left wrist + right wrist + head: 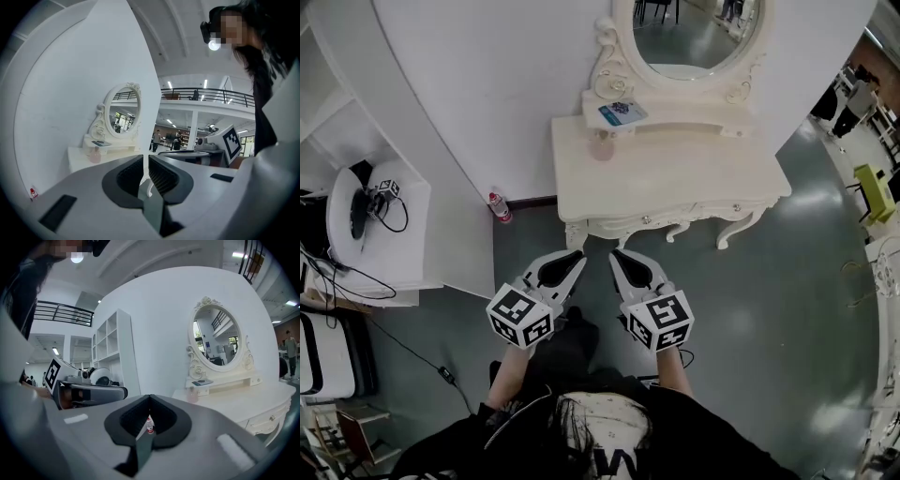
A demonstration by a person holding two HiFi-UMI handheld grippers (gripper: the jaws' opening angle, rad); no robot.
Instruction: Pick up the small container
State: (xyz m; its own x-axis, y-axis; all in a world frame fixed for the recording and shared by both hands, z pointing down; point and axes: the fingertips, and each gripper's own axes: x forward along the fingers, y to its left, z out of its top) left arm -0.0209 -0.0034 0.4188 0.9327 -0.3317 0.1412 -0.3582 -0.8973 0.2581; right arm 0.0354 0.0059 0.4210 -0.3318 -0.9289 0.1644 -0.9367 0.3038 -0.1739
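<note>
- Dark-clothed person stands in front of the dressing table, well apart from it, holding a gripper in each hand.
- Left gripper: jaws pressed together, nothing between the pads. It is held about level and aimed at the dressing table's front edge.
- Right gripper: jaws likewise together and empty, just beside the left one and parallel to it.
- Small container: pinkish, upright on the dressing table's top near the rear left corner, just in front of the raised shelf under the oval mirror. It is untouched.
- A plastic bottle stands on the floor off the dressing table's left end, against the wall.
- Assessment: the approach step is in hand and no grasp has begun.
- Next move calls for closing on the dressing table, opening one gripper's jaws, and setting them either side of the container before squeezing.
</note>
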